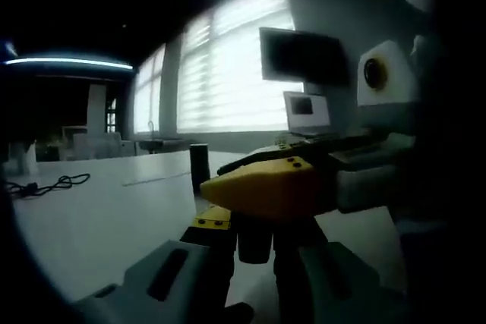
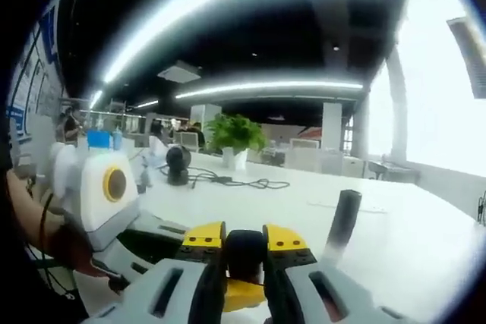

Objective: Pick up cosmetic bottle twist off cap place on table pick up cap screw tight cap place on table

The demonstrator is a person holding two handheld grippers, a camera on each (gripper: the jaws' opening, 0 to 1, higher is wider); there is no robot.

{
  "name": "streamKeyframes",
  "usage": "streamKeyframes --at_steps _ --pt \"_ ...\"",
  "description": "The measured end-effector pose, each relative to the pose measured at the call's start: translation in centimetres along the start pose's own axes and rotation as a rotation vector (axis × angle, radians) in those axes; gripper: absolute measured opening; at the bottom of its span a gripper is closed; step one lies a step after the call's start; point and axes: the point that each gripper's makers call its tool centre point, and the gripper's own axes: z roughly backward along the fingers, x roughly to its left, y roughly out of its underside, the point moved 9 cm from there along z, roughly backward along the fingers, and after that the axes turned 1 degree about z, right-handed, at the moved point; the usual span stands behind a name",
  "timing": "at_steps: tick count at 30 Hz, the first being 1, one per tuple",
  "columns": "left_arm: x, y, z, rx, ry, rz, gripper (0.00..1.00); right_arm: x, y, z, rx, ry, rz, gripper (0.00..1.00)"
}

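A small dark cosmetic bottle point(image 1: 254, 246) sits low between the grey jaws of my left gripper point(image 1: 257, 263), which is shut on it just above the white table point(image 1: 114, 218). My right gripper point(image 1: 266, 187) comes in from the right with its yellow tips over the bottle's top. In the right gripper view, my right gripper point(image 2: 244, 242) is shut on the dark round cap point(image 2: 244, 254). The left gripper's point(image 2: 241, 294) yellow pad shows just beneath it. A separate dark cylinder point(image 1: 199, 166) point(image 2: 345, 221) stands on the table beyond.
A black cable point(image 1: 45, 185) point(image 2: 228, 181) lies across the table. A laptop point(image 1: 306, 111) and a wall screen point(image 1: 304, 55) sit by the bright windows. A potted plant point(image 2: 235, 133) and a small round dark device point(image 2: 178, 163) stand farther off. A person's hand point(image 2: 68, 252) holds the left gripper.
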Motion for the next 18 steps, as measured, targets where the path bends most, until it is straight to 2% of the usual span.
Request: streamKeyframes --at_steps 6,18 --pt "0.03 -0.17 0.20 -0.006 -0.009 0.011 0.09 -0.18 -0.11 -0.07 -0.010 -0.025 -0.015 0.12" --pt "0.37 -0.77 0.55 -0.014 0.059 -0.026 0.07 -0.66 -0.28 0.11 -0.032 -0.119 -0.068 0.11"
